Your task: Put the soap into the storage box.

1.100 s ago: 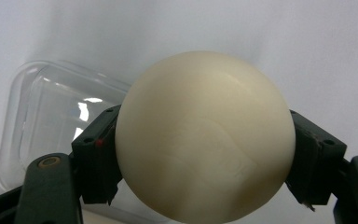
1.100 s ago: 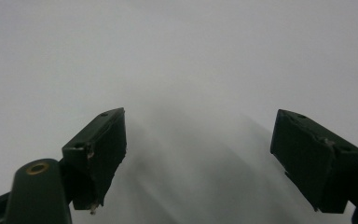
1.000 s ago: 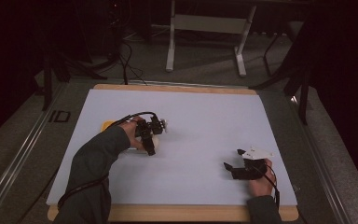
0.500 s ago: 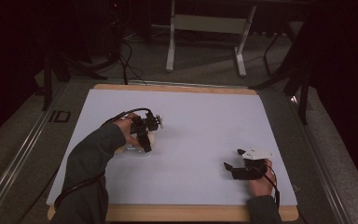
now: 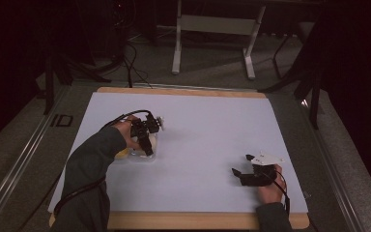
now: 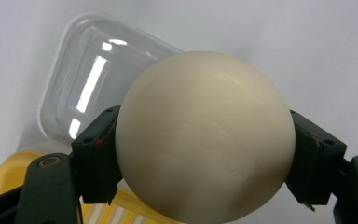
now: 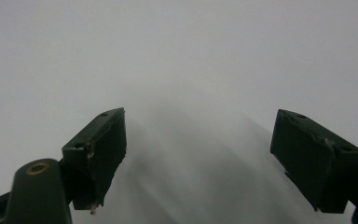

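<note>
- We see the left hand-held gripper [image 6: 200, 149] clamped on a cream-coloured ball [image 6: 204, 140], one black jaw pressing on each side of it.
- In the left gripper view the ball hangs above a clear plastic container [image 6: 81, 79], which lies on the white sheet beyond it; a yellow piece [image 6: 14, 172] sits just beside the container's near edge, and we cannot tell whether it is a lid or a tray.
- From the high view we find the left hand-held gripper [image 5: 147, 145] over the left half of the bench [image 5: 207, 125], pointing down at the clear container [image 5: 142, 154], with the yellow piece [image 5: 121, 153] showing at the container's left.
- The ball itself is too small for us to pick out from above.
- The right hand-held gripper [image 5: 236, 172] rests low near the front right of the bench, well apart from the container.
- In the right gripper view its jaws stand wide apart with nothing between them, the right hand-held gripper [image 7: 198, 154] facing bare white sheet.
</note>
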Demonstrator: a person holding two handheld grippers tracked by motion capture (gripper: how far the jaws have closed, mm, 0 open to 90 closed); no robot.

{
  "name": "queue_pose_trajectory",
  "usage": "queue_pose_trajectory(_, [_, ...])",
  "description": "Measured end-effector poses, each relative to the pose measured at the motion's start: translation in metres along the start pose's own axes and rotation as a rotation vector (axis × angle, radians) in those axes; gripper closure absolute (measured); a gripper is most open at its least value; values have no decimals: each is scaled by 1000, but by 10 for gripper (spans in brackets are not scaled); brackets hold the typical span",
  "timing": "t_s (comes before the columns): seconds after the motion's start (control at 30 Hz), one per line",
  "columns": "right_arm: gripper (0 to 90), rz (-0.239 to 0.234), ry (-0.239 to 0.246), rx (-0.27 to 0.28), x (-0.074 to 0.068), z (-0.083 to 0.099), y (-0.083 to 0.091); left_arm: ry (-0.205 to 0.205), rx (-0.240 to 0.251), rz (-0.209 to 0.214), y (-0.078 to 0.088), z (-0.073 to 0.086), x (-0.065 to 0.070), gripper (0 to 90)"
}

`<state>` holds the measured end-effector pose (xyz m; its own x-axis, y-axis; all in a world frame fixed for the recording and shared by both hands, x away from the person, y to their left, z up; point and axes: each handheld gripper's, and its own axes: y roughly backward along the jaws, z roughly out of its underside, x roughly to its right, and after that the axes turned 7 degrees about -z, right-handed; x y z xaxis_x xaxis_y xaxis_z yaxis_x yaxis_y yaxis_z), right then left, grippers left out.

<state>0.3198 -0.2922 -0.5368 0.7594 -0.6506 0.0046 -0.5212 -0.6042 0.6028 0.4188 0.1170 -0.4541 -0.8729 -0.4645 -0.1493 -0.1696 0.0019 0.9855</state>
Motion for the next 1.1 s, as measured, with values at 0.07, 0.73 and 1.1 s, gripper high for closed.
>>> queue_pose_trajectory(0.07, [180, 0, 0, 0, 0, 0, 0, 6, -5, 0, 0, 2, -1, 249])
queue_pose_trajectory(0.73, [180, 0, 1, -1, 0, 0, 0, 58, -4, -4, 5, 12, -12, 249])
queue_pose_trajectory(1.1, [180, 0, 0, 0, 0, 0, 0, 99, -2, -4, 4, 15, -17, 248])
